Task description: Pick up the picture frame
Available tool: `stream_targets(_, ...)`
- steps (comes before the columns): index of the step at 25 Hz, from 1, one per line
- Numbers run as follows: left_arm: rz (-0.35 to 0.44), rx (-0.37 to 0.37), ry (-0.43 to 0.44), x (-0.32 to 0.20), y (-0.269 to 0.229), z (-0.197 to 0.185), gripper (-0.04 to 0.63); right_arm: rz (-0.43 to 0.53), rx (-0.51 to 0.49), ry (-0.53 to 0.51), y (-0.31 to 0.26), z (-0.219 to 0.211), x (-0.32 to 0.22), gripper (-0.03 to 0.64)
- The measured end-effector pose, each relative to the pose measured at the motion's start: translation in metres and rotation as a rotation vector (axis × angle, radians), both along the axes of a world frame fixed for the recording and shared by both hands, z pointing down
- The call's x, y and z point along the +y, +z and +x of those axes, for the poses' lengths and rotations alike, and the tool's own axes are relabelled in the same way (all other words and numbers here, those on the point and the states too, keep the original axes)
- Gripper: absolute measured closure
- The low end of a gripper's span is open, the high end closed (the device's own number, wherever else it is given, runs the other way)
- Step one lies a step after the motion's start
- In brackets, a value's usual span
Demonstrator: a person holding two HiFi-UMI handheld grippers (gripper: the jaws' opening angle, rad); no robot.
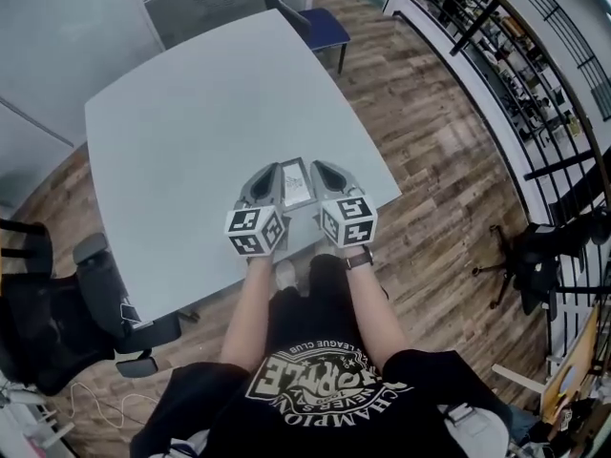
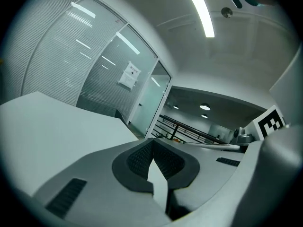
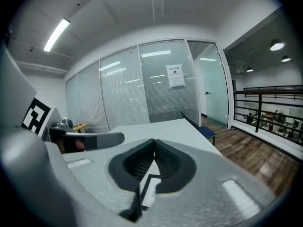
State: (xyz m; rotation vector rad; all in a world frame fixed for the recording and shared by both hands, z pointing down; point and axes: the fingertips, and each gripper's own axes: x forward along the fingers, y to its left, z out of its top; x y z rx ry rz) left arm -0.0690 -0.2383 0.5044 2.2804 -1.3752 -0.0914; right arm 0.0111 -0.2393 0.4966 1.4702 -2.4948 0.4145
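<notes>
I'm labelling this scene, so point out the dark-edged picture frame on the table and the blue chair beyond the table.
dark-edged picture frame [image 1: 296, 181], head view, on its white middle.
blue chair [image 1: 326, 27], head view, on its seat.

An office: glass partition walls [image 3: 142, 89], meeting table [image 1: 191, 113], swivel chair [image 1: 57, 322].

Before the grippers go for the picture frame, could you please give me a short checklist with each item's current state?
1. Picture frame in view, lying on the table: ok.
2. Frame sits between the two grippers: ok.
3. Left gripper jaws apart for a grasp: not ok, shut and empty.
4. Right gripper jaws apart: not ok, shut and empty.
5. Either gripper touching the frame: cannot tell.
</notes>
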Motion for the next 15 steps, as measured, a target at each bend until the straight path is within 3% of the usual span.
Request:
stream_targets(7, -0.105, -0.054, -0.038, -0.046, 0.049, 0.009, 0.589, -0.124, 0.03, -0.072, 0.056, 0.013, -0.053, 0.618)
stream_targets(15, -0.234, -0.112, -0.038, -0.072, 0.1, 0.016, 0.589, -0.241, 0.082, -0.162, 0.114, 0.012, -0.078, 0.617)
